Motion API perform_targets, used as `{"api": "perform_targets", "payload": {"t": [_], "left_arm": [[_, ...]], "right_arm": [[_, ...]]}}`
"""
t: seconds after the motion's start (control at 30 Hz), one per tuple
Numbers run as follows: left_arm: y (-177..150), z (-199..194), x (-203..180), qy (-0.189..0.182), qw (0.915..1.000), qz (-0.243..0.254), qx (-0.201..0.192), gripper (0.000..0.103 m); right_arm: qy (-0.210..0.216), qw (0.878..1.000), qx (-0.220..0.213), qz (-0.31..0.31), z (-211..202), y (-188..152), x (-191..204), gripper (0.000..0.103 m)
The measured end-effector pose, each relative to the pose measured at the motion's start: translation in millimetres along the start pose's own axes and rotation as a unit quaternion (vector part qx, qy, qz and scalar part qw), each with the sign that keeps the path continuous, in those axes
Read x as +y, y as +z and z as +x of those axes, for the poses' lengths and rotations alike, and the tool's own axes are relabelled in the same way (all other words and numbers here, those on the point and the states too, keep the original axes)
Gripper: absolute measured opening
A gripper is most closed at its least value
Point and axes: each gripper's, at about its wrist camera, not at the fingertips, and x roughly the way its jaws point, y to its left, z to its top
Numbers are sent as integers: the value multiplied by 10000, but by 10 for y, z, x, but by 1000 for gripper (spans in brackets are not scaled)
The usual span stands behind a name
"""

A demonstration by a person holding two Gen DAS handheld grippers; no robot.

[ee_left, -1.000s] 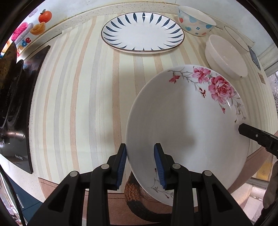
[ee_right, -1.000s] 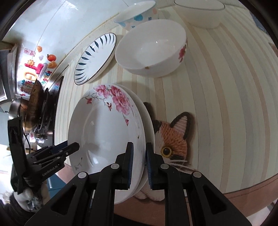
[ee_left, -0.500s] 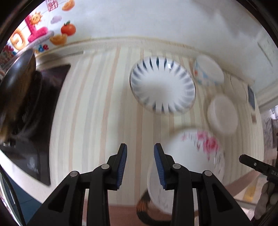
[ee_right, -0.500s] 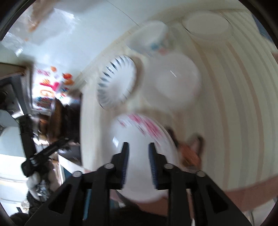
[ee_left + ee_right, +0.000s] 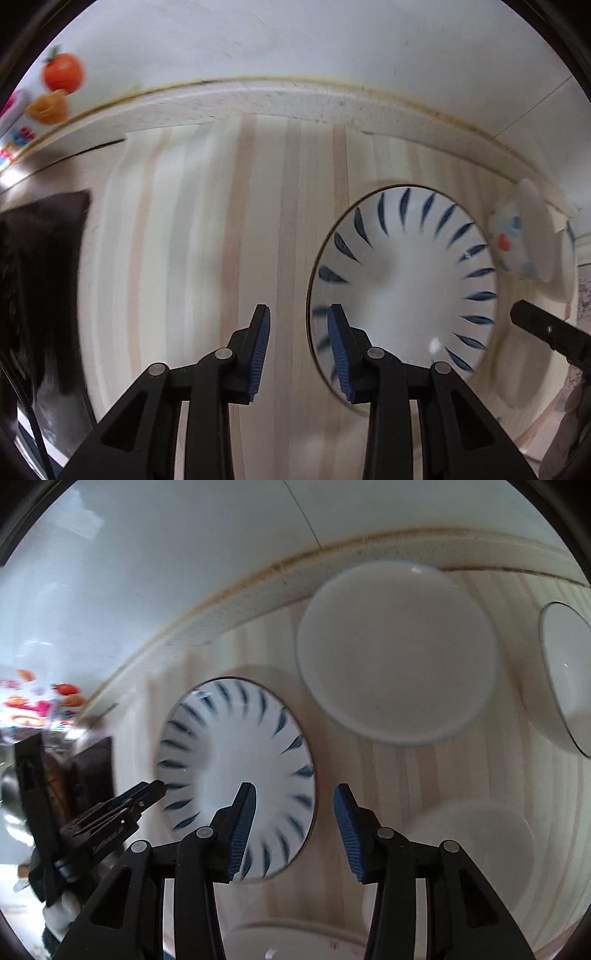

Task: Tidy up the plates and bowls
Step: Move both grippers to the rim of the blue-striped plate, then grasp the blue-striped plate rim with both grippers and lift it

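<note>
Lying flat on the striped mat (image 5: 207,229), the blue-leaf plate (image 5: 402,273) is the big thing to look at. It is white, with dark blue leaf marks all around its rim.

The left gripper (image 5: 298,354) hangs over the plate's left edge. Its jaws are open with nothing between them. One blue pad (image 5: 338,350) is over the plate's rim, and the other is over the bare mat just beside the plate.

The right gripper (image 5: 294,830) hangs over the plate's right edge. Its jaws are spread wide and hold nothing. One pad is over the plate and the other is over the mat beside it.

Behind the plate, near the wall, sits a dotted bowl (image 5: 517,240). From the right wrist view, only its pale inside shows. Further right of the plate is a white bowl (image 5: 569,679) with a thin dark rim. Another pale bowl (image 5: 476,834) is near the plate's right side, but it is blurry. A dark stovetop (image 5: 40,295) lies well to the left of the plate. Fruit stickers (image 5: 61,74) are on the wall there.
</note>
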Motion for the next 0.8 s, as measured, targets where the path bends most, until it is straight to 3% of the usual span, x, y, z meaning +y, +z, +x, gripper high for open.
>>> {"api": "perform_targets", "payload": {"t": [0.07, 0.1, 0.2, 0.3, 0.47, 0.8], "left_arm": [[51, 114, -32, -69, 9999, 132, 76, 30], [67, 162, -52, -100, 9997, 208, 110, 30], [68, 220, -98, -357, 9987, 371, 28, 29], [20, 212, -138, -338, 9982, 487, -107, 29], [-123, 113, -106, -409, 9973, 498, -339, 29], [-583, -492, -67, -388, 9965, 417, -612, 29]], "right_arm": [[-112, 9999, 33, -33, 108, 39, -23, 40], [-165, 9998, 58, -62, 166, 58, -28, 29], [-296, 9994, 52, -151, 270, 69, -20, 15], [-495, 9982, -45, -325, 287, 52, 18, 13], [-420, 9986, -11, -314, 261, 16, 28, 13], [-174, 9976, -28, -664, -330, -294, 130, 13]]}}
